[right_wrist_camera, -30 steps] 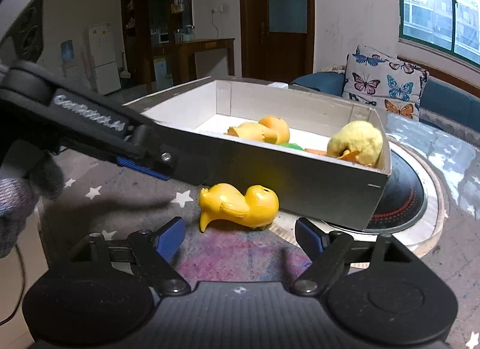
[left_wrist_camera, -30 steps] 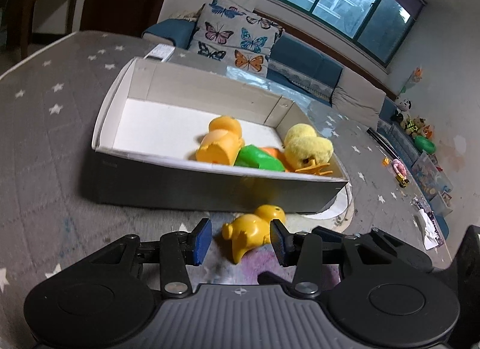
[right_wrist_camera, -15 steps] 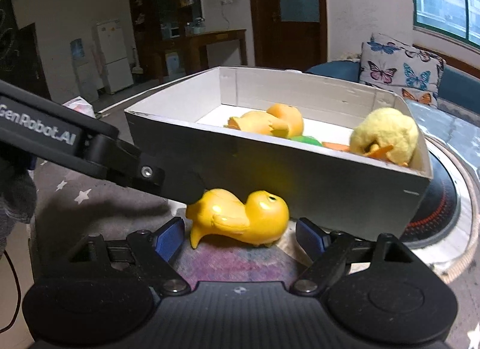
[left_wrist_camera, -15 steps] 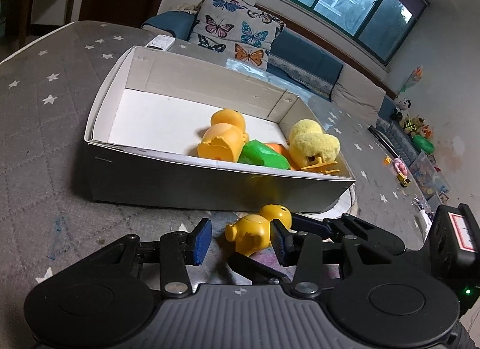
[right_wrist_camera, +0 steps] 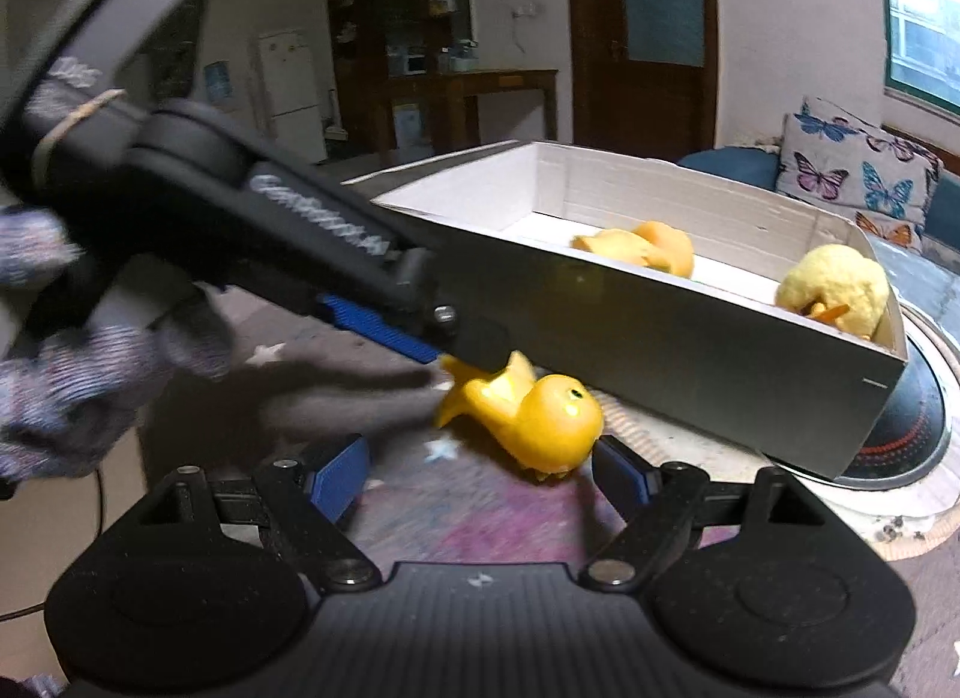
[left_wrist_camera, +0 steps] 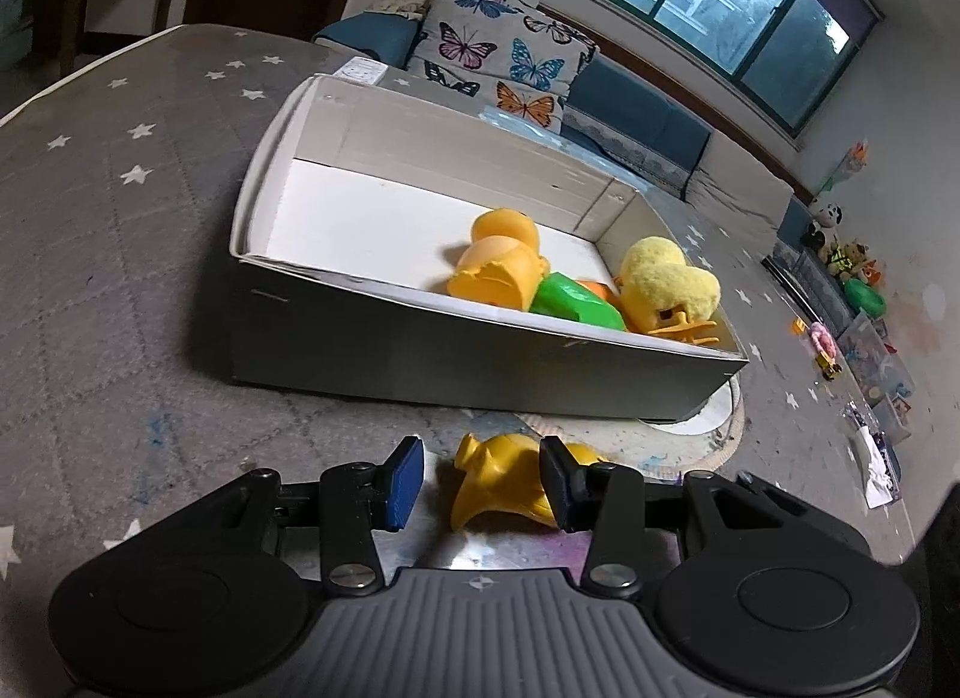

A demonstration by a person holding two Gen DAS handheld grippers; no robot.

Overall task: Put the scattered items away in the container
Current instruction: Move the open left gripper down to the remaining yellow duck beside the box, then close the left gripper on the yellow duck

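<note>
Jaws: both grippers open | 1 yellow duck outside | box: 4 toys

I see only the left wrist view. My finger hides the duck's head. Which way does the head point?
Observer: The duck lies on its side, head toward the right gripper.
Operator: Is that gripper open?
Observer: Yes, open, with the head near one finger.
Operator: And from there, how does the left gripper stand?
Observer: One finger overlaps the tail; contact unclear.
</note>
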